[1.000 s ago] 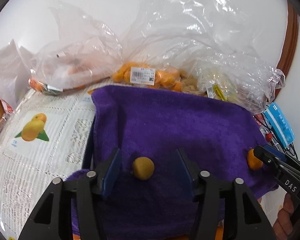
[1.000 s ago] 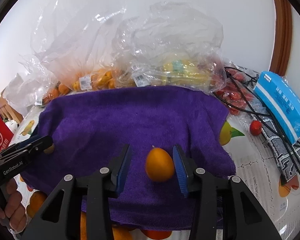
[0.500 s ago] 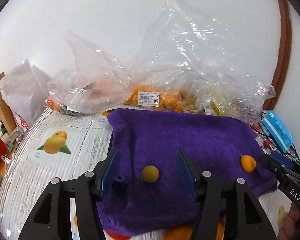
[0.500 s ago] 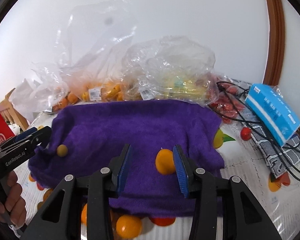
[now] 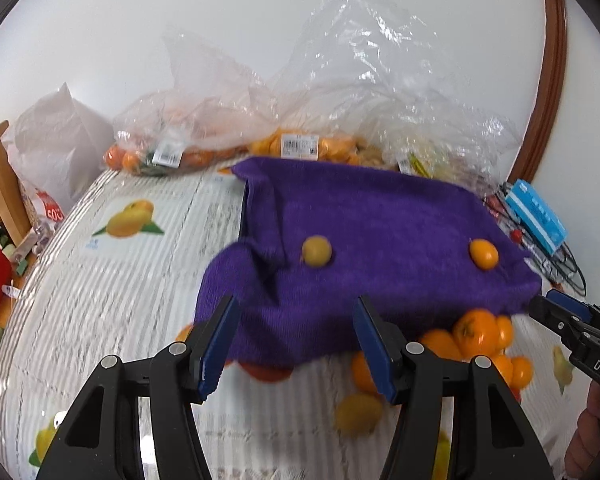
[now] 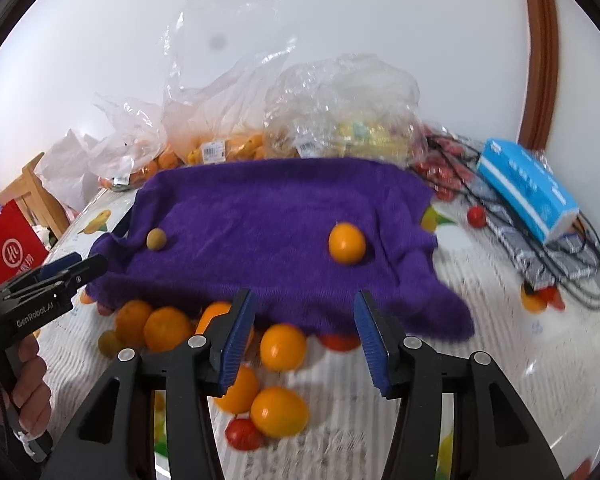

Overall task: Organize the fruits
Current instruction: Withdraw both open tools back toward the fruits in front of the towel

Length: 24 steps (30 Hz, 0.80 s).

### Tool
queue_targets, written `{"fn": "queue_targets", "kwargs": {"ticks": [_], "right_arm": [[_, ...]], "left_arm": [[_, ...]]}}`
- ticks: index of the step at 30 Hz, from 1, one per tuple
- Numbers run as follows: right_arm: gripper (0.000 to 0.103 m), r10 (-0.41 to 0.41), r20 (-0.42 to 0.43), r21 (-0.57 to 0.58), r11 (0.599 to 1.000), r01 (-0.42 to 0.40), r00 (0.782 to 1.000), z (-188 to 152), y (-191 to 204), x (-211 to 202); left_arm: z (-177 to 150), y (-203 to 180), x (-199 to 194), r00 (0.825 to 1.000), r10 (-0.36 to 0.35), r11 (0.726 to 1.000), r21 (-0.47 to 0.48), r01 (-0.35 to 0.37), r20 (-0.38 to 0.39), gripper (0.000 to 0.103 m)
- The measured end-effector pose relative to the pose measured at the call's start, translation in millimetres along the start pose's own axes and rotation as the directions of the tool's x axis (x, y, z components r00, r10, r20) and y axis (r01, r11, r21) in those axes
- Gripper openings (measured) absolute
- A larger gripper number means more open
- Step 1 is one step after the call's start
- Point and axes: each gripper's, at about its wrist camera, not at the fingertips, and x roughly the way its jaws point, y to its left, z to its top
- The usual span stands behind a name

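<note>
We have two fruits set out on the purple terry towel (image 6: 276, 216), apart from each other: a small round orange fruit (image 6: 346, 243) toward its right side and a small dull olive-yellow fruit (image 6: 156, 238) toward its left. We judge the towel is the sorting surface, soft enough that round fruit sits in a dent and does not roll. A loose heap of oranges and small red tomatoes (image 6: 220, 344) lies on the desk (image 5: 112, 304) at the towel's near edge, partly under its hem, likely the stock waiting to be sorted. Clear plastic bags of fruit (image 5: 300, 136) line the wall behind, and a blue tissue box (image 6: 528, 188) rests on black cables at right. Our right hand-held gripper (image 6: 305, 332) hangs over the heap with its jaws opening and nothing pinched between them. Our left hand-held gripper (image 5: 295, 340) is spread apart and empty, hovering over the towel's near edge.
</note>
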Motion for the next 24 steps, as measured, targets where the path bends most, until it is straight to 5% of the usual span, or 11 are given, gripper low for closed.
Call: {"fn": "queue_targets", "kwargs": {"ticks": [11,24], "right_arm": [[0.051,0.007,-0.104,0.068,0.998,0.0,0.995,-31,8,7],[0.063,-0.043,-0.086,0.062,0.997,0.049,0.995,-32,14,9]], "left_arm": [[-10,-1,-12,1.0,-0.026,1.0,0.011,0.026,0.002,0.057],[-7,5,-15,0.998,-0.056,0.998,-0.027,0.056,-0.001,0.057]]}}
